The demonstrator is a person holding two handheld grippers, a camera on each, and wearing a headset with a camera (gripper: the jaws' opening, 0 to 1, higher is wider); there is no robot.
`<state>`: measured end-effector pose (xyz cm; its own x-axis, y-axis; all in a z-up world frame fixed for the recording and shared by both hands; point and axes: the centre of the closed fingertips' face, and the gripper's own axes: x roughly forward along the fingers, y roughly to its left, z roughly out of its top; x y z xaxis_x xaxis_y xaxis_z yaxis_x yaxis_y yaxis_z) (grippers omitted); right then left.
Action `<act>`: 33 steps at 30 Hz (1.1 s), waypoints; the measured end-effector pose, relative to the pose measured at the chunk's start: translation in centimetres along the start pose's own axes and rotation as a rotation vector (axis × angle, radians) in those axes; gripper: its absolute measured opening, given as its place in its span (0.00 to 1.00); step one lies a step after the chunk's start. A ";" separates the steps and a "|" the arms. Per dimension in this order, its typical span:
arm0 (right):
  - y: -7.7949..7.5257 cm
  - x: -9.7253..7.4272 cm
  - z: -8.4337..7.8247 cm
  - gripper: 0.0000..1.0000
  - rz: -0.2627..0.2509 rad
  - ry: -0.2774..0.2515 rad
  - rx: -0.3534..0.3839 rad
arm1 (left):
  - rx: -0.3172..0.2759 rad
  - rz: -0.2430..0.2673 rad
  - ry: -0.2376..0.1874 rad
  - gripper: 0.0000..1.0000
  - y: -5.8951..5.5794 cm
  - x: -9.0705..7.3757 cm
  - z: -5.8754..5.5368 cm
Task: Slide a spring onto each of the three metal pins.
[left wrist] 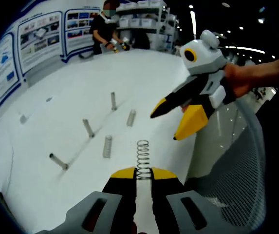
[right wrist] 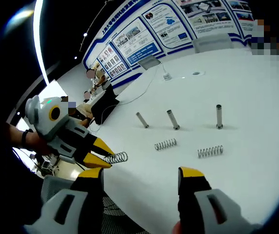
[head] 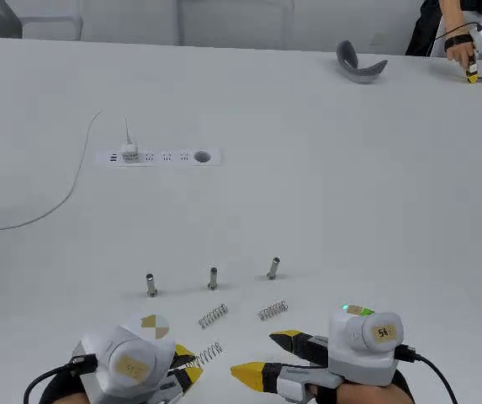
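Observation:
Three short metal pins stand upright in a row on the white table: left [head: 151, 284], middle [head: 213, 278], right [head: 273, 268]. All three pins are bare. Two springs lie loose in front of them [head: 213, 316] [head: 272, 310]. My left gripper [head: 188, 366] is shut on the end of a third spring [left wrist: 142, 157], which sticks out ahead of its yellow tips. In the right gripper view that spring [right wrist: 116, 157] hangs off the table's near edge. My right gripper [right wrist: 141, 174] is open and holds nothing, beside the left one, near the table's front edge.
A white power strip [head: 158, 156] with a plug and a trailing cable lies mid-table behind the pins. A grey curved object [head: 360, 66] sits at the far right. Another person's hand [head: 462, 49] works at the far corner.

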<state>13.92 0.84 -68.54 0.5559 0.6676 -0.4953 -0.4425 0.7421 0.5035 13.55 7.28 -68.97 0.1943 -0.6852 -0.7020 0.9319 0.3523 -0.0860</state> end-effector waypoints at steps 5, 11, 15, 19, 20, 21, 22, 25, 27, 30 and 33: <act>0.6 0.1 0.1 0.57 0.021 -0.005 0.008 | 0.037 -0.024 -0.004 0.10 -0.7 0.3 0.7; 1.2 0.2 0.1 0.44 0.049 -0.006 0.023 | 0.092 -0.049 -0.009 0.10 -1.5 0.5 1.5; 1.4 0.3 -0.1 0.34 0.062 -0.008 0.027 | 0.105 -0.064 -0.019 0.10 -1.9 0.6 2.0; 1.9 0.5 -0.1 0.32 0.082 -0.008 0.039 | 0.131 -0.074 -0.025 0.10 -2.4 0.7 2.5; 1.9 0.5 -0.1 0.31 0.086 -0.008 0.042 | 0.136 -0.076 -0.026 0.10 -2.5 0.8 2.5; 2.0 0.5 0.0 0.30 0.090 -0.011 0.048 | 0.146 -0.073 -0.020 0.10 -2.5 0.8 2.5; 2.1 0.4 0.0 0.29 0.099 -0.013 0.059 | 0.160 -0.074 -0.020 0.10 -2.6 0.8 2.5; 2.3 0.4 0.1 0.25 0.122 -0.015 0.081 | 0.175 -0.079 -0.020 0.10 -2.7 0.8 2.6; 2.6 0.4 0.0 0.23 0.142 -0.015 0.104 | 0.181 -0.084 -0.020 0.10 -2.8 0.8 2.6; 2.9 0.3 0.1 0.20 0.160 -0.018 0.120 | 0.191 -0.090 -0.019 0.10 -2.9 0.8 2.6; 2.9 0.1 0.2 0.19 0.168 -0.020 0.134 | 0.201 -0.096 -0.016 0.10 -3.0 0.9 2.6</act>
<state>12.81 3.10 -66.98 0.4968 0.7788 -0.3828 -0.4334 0.6049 0.6680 11.76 4.00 -67.50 0.1054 -0.7199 -0.6860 0.9883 0.1522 -0.0078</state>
